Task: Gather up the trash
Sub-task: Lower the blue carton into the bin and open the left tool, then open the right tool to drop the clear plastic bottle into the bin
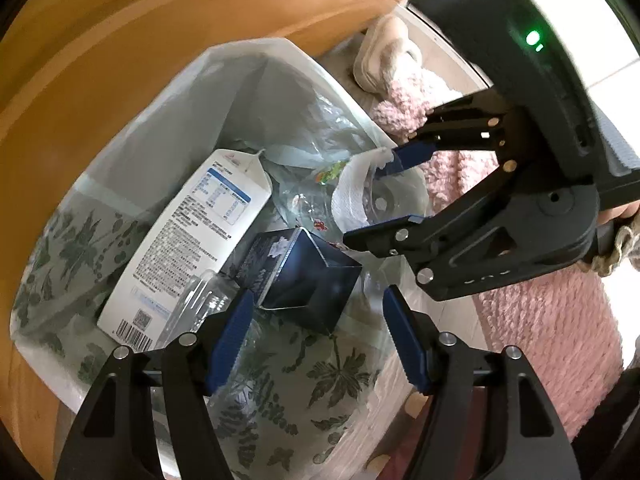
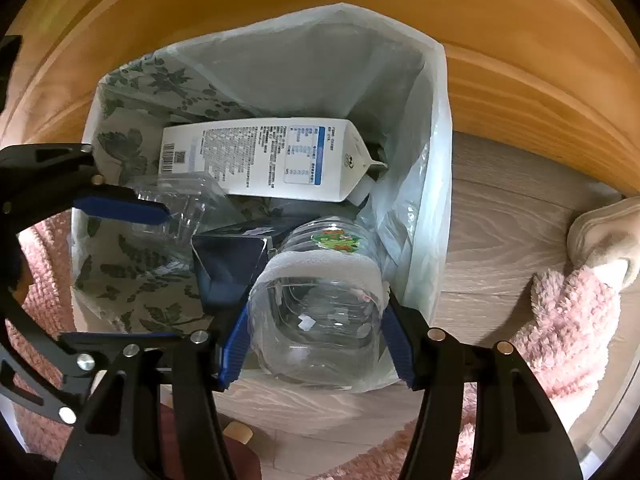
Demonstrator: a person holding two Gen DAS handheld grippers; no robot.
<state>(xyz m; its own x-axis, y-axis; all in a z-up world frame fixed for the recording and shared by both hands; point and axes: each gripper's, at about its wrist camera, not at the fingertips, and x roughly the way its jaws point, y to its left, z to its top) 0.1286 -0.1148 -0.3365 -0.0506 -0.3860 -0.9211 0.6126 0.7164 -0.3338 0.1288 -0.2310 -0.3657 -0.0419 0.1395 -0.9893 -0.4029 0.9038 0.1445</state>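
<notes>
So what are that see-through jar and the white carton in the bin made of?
The jar looks like clear glossy plastic: you see straight through it, with bright glints and a white band round it. The carton looks like coated paperboard: matte white, printed text and a barcode, sharp folded edges and a gabled end. Both are guesses from looks.

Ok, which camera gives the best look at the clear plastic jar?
The right wrist view: the plastic jar fills the near centre, held between the right gripper pads over the bin. The left wrist view shows it smaller, partly hidden behind the paper towel and the right gripper.
</notes>
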